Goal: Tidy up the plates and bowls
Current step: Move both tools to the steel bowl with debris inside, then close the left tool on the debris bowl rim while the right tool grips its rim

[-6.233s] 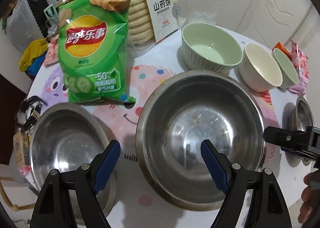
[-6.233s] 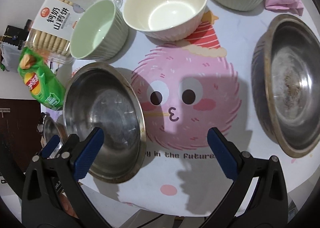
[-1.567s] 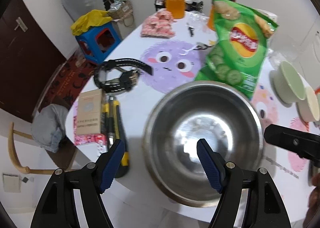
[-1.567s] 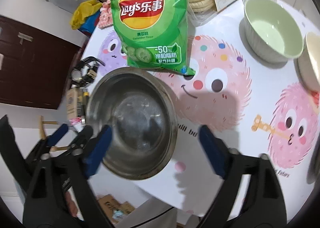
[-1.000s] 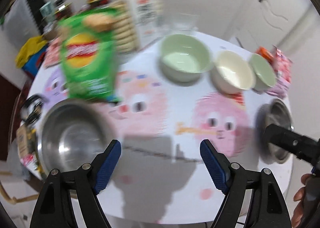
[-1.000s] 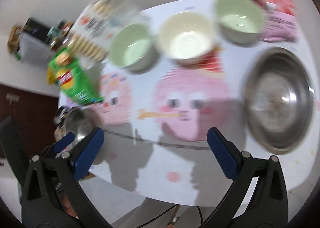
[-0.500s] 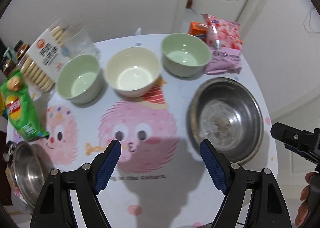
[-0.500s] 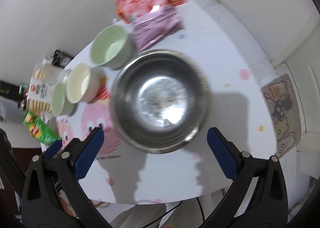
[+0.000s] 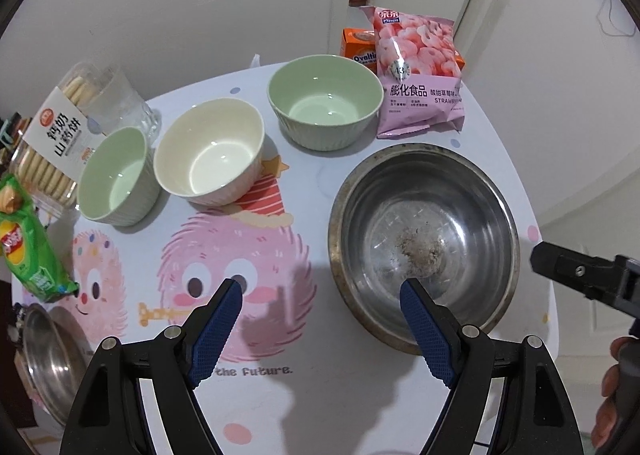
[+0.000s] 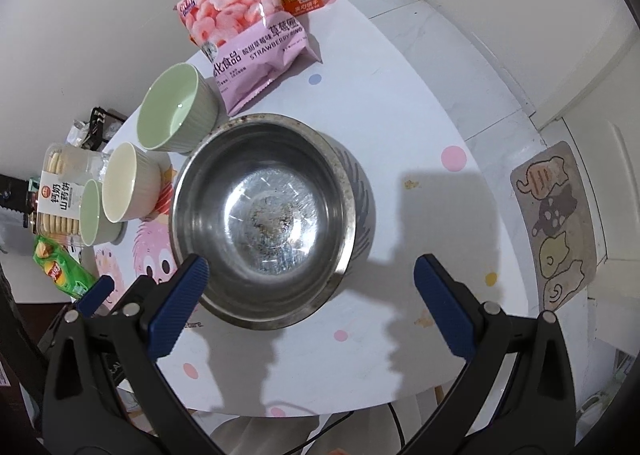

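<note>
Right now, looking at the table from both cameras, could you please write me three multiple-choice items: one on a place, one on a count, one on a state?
1. What lies directly behind the green bowl nearest the door?
A. a chips bag
B. a pink snack bag
C. a glass

2. How many ceramic bowls stand in the row?
A. two
B. three
C. four

3. In what state is the inside of the large steel bowl?
A. spotless
B. full of water
C. holding dried residue at the bottom

Answers:
1. B: the pink snack bag rests just behind that green bowl.
2. B: two green ones and a cream bowl between them; the other green bowl is at the far end.
3. C: a brownish patch sits at the centre of the large steel bowl; both the left tool and the right tool hover open, holding nothing.
</note>
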